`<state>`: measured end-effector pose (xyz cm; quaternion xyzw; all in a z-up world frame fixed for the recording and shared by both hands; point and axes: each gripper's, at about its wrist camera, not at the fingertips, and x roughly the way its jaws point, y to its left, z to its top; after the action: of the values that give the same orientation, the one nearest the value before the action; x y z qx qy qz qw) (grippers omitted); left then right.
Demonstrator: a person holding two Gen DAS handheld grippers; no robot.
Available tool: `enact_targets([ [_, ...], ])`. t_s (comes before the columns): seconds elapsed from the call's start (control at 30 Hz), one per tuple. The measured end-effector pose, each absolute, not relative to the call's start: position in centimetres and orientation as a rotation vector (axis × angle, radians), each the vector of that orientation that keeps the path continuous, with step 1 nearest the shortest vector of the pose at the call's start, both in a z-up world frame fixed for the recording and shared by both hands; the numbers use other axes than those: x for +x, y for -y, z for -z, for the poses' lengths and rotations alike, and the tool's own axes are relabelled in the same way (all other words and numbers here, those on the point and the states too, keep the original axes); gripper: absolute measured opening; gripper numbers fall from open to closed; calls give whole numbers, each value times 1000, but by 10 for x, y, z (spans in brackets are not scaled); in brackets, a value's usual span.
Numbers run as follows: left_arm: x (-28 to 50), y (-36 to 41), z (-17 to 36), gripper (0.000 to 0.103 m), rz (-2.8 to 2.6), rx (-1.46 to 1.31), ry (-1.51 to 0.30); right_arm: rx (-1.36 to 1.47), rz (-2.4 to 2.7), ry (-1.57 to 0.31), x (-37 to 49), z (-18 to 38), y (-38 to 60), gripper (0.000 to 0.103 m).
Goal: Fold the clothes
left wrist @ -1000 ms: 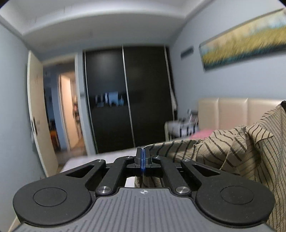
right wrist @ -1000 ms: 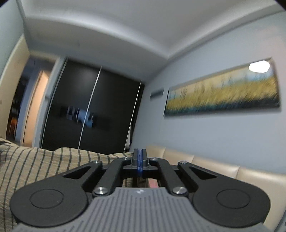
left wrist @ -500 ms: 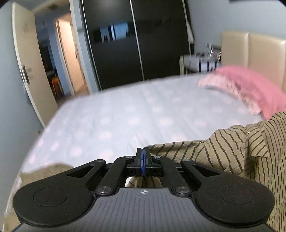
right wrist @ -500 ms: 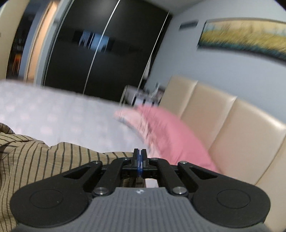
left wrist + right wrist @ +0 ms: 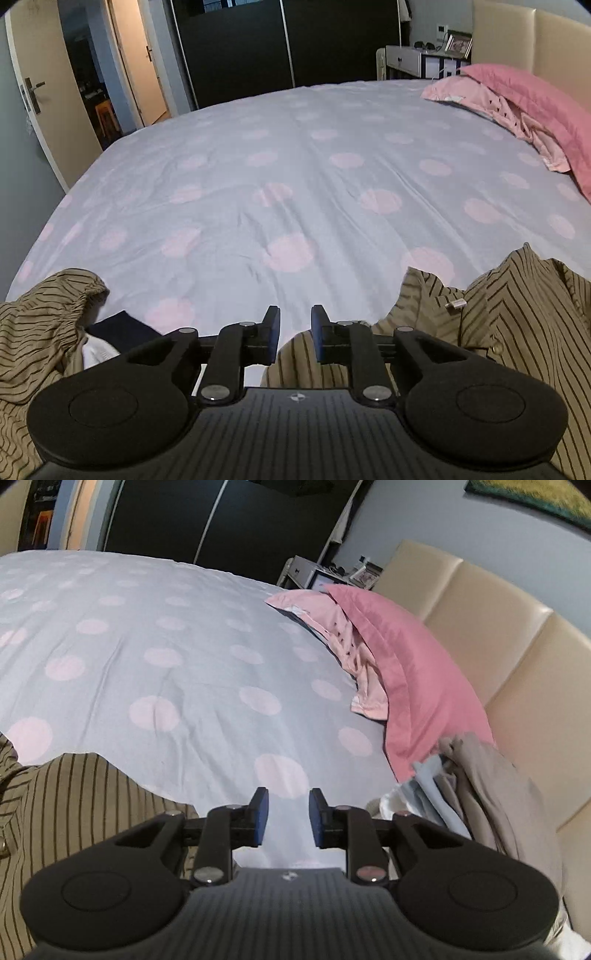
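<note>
A tan shirt with dark stripes (image 5: 517, 317) lies on the near edge of the bed, below and right of my left gripper (image 5: 294, 326). The left gripper is open and empty, with striped cloth under its jaws. In the right wrist view the same shirt (image 5: 74, 812) lies at the lower left. My right gripper (image 5: 285, 810) is open and empty over bare sheet, just right of the shirt's edge. Another striped tan garment (image 5: 40, 332) is bunched at the left.
The bed has a pale blue sheet with pink dots (image 5: 295, 166). Pink pillows (image 5: 406, 672) lie by the beige headboard (image 5: 517, 646). Grey and light blue clothes (image 5: 480, 786) are piled at the right. Dark and white cloth (image 5: 110, 336) lies at the left. A wardrobe and doorway stand beyond.
Both grippers have tilted down from facing the room to facing the bed. Both were shut on the striped shirt and have opened, letting it drop onto the sheet.
</note>
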<state>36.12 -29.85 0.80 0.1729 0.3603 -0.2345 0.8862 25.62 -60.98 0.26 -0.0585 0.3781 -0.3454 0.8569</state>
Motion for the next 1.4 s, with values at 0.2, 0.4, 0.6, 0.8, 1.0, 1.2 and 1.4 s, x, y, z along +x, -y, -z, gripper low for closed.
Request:
enact_targets([
  [0.2,344,234,-11,28,442,333,-789,11,618,-828,195,-18,603,28],
  [0.4,311,165,3,44,414,327,-866,56,435,-899,137,2,564,42],
  [0.6,281,123,21,47,393,291,-917,50,370,-948,116,41,536,50],
  [0.8,271,104,38,51,370,252,-957,81,439,-1009,128,82,536,19],
  [1.0,272,108,42,58,436,237,-935,50,487,-993,130,61,551,3],
  [1.2,285,128,57,14,409,292,-958,-45,578,-929,136,5,588,3],
  [1.4,306,128,28,0,393,236,-893,-125,752,-858,149,-36,642,3],
])
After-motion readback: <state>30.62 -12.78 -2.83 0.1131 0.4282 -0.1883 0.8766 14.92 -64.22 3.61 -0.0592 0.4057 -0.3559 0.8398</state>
